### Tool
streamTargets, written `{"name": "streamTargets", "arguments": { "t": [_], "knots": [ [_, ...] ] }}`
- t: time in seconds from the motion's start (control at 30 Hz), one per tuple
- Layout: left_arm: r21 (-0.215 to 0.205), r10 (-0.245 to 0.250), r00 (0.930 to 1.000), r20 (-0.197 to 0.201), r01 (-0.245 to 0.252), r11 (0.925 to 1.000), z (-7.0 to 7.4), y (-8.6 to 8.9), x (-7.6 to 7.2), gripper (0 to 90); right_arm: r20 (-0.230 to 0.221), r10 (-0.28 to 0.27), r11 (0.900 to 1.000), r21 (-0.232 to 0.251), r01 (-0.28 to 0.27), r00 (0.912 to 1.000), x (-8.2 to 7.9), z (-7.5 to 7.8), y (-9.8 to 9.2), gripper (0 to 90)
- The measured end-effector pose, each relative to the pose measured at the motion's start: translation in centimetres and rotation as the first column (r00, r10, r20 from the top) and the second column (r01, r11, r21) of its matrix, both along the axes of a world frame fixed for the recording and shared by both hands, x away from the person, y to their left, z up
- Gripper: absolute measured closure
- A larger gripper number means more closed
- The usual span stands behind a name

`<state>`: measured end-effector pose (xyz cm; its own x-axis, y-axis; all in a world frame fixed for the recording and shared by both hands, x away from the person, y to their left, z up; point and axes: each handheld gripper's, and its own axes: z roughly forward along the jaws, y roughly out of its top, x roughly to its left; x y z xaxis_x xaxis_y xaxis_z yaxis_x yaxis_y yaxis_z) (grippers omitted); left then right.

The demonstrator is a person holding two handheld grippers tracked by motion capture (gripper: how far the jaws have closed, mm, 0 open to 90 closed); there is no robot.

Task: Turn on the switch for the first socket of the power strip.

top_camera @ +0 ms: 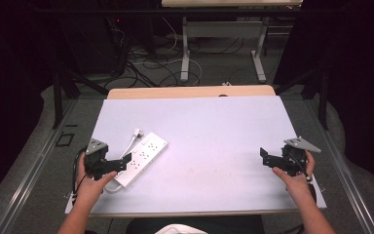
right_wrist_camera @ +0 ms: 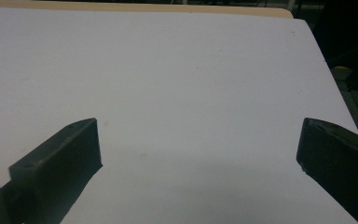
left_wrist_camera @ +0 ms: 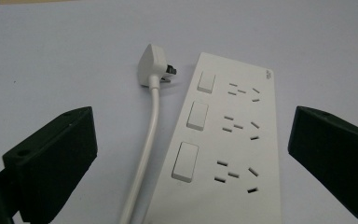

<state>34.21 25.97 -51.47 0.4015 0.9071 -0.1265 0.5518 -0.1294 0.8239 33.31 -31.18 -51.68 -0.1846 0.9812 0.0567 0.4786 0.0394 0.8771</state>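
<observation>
Power strip (left_wrist_camera: 228,144) between left fingers (left_wrist_camera: 51,163)

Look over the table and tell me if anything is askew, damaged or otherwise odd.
Nothing looks damaged or spilled. The white power strip lies at a slant to the table's edges, and its plug rests loose on the surface beside it, unplugged. Both the left gripper and the right gripper have jaws open and hold nothing.

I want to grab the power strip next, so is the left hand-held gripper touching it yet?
Apart. In the left gripper view the left hand-held gripper has its jaws spread wide, with bare table showing between each jaw and the white power strip.
</observation>
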Motion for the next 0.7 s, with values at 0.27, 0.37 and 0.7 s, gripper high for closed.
{"name": "streamTargets", "arguments": {
  "t": [0.27, 0.37, 0.7],
  "knots": [
    [-0.003, -0.015, 0.9999, -0.004, 0.015, 0.9999, 0.3, -0.1, -0.2, 0.9, 0.001, 0.019, 1.0, -0.024, -0.019, 0.9998, -0.3, -0.3, 0.5, 0.0],
    [-0.004, -0.02, 0.9998, -0.001, 0.02, 0.9998, 0.5, -0.2, -0.3, 0.9, 0.01, 0.023, 0.999, -0.032, -0.023, 0.9997, -0.4, -0.1, 0.7, 0.0],
    [-0.018, -0.016, 0.9998, 0.011, 0.016, 0.9997, 1.2, 0.3, -0.4, 1.5, 0.005, 0.035, 0.998, -0.044, -0.034, 0.9994, -0.3, -0.5, 1.2, 0.0]
  ]
}}
